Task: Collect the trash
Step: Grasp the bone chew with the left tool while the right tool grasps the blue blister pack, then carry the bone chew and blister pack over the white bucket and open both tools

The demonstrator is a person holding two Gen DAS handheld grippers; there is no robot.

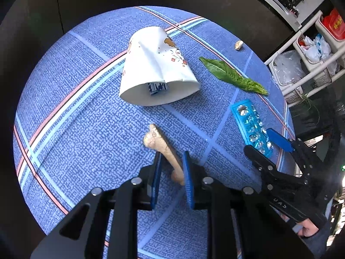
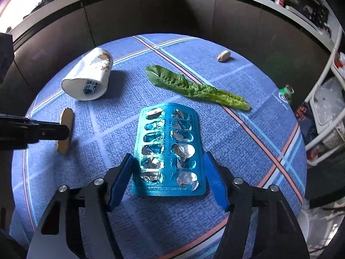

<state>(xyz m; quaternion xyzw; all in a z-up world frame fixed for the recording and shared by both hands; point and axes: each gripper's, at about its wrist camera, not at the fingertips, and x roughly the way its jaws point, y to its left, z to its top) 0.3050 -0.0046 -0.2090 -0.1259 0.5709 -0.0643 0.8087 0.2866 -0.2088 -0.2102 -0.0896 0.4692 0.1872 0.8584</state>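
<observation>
The left gripper (image 1: 171, 170) is pinching the lower shaft of a bone (image 1: 160, 144), which runs up and away between its blue pads; gripping it low down leaves the knobby end free, probably for a lift off the blue plaid tablecloth (image 1: 75, 118). Ahead of that gripper and a little to its left lies a crushed paper cup (image 1: 155, 67) on its side, mouth toward the camera, with a small printed wrapper tucked inside. To the right, the right gripper (image 2: 170, 172) stands spread around the near end of an empty blue blister pack (image 2: 169, 149); its pads flank the pack's long edges, and I cannot tell whether they press yet. The pack lies flat, so a squeeze across its width looks like the plan. Beyond it and slightly right sprawls a lettuce leaf (image 2: 194, 87), with a small nut shell (image 2: 223, 55) farther off.
</observation>
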